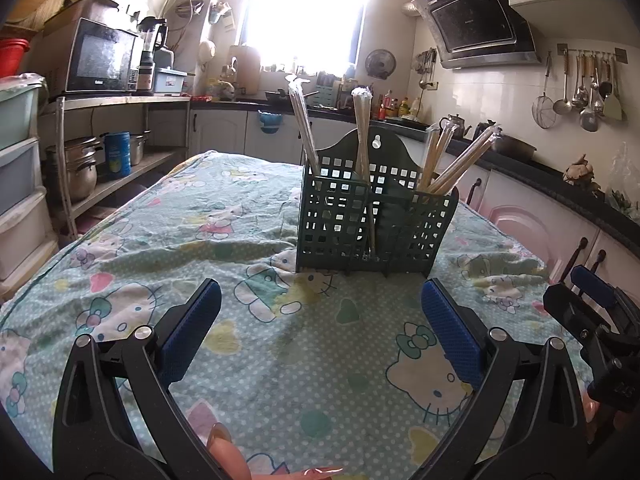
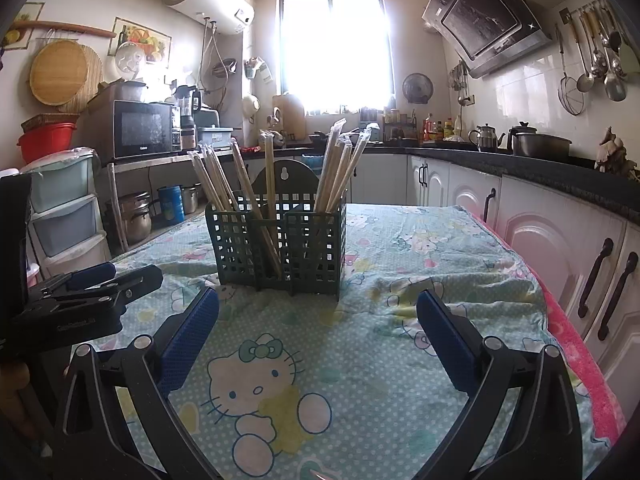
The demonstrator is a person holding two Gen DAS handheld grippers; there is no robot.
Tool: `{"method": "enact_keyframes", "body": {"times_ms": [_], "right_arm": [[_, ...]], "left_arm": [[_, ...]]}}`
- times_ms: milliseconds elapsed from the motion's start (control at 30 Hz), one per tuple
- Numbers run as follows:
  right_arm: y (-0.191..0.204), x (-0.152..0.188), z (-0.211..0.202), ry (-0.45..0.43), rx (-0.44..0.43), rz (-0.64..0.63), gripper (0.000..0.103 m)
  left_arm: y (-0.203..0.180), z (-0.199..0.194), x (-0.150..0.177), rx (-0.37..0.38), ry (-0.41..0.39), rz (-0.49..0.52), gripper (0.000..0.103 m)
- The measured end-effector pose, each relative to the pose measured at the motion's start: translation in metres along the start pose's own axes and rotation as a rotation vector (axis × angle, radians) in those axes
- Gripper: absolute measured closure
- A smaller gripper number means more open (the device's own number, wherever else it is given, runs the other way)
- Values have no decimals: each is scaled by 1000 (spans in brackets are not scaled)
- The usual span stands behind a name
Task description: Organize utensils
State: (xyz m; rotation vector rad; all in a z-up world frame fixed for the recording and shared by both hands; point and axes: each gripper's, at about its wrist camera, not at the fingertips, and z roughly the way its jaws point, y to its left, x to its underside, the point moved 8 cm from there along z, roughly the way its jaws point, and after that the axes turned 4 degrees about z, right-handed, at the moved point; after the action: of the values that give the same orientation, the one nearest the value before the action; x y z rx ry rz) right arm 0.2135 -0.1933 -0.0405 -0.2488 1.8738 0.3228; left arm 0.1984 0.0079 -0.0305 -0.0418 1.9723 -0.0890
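Left tongs [image 1: 320,308] hovered low over near tabletop, blue pads wide apart, nothing between. Right tongs [image 2: 318,312] likewise spread, empty, just right of left tongs. Cartoon-cat cloth [image 2: 384,264] covered tabletop. Farther, mid-tabletop: dark green perforated utensil caddy [image 2: 280,240], upright, three compartments. Wrapped chopsticks [image 2: 340,164] stood tilted in left, middle, right compartments. Beyond: microwave [image 2: 144,128] far left.
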Motion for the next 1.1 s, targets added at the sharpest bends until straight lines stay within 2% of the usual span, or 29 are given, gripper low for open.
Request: {"method": "enact_keyframes", "body": {"times_ms": [1100], "right_arm": [[-1, 2, 1, 3, 2, 3, 6]], "left_arm": [[1, 2, 2, 2, 5, -2, 11]]}}
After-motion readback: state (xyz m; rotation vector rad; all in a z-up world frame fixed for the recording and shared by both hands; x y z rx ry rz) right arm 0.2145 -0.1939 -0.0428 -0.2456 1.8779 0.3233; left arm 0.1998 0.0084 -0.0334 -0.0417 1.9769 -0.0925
